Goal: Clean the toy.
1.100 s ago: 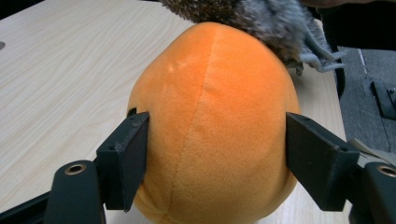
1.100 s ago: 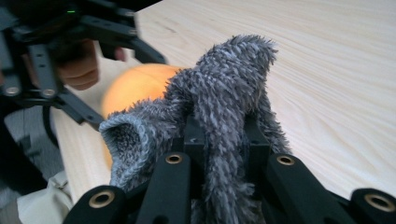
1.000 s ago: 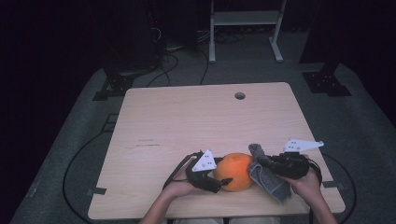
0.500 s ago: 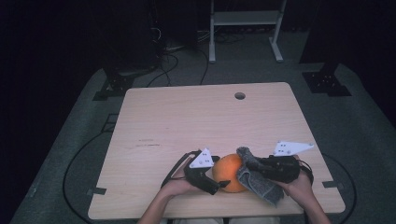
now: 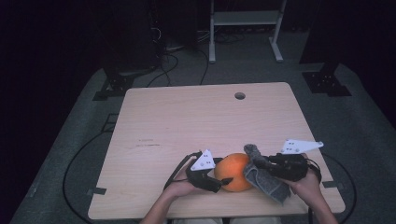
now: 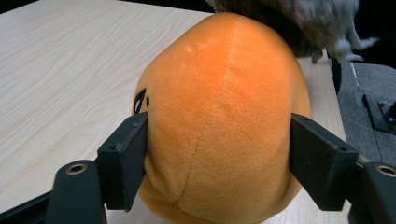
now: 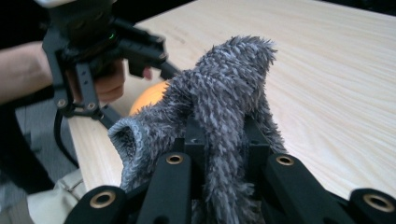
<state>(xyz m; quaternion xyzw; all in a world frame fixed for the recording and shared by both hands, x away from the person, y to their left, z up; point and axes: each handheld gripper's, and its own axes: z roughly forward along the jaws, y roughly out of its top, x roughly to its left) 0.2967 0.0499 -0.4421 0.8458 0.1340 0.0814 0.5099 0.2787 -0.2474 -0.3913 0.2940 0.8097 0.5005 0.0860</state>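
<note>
**Cloth closing in on the orange plush**

Table (image 5: 187, 116) was the biggest thing around, pale wood, with the whole job bunched at the near edge by the person's hands. Compared with a second earlier, the right gripper (image 5: 268, 166) had slid in toward the middle, so the grey fuzzy cloth (image 5: 261, 175) it carried now lay against the right side of the orange plush toy (image 5: 236, 171) instead of sitting a bit off from it. The plush itself hardly moved; it sat on the wood near the front edge, between both hands.

Left gripper (image 6: 217, 154) had its jaws spread fairly wide, pressed on either side of the plush (image 6: 224, 121) and pinning it in place. Right gripper (image 7: 219, 140) was clamped tight on a fold of the cloth (image 7: 224, 88), which stood up in a tuft over the jaws.

My guess: that was the start of a wiping pass, plush steadied on one side, cloth just arriving on the other. Contact looked light so far.
</note>
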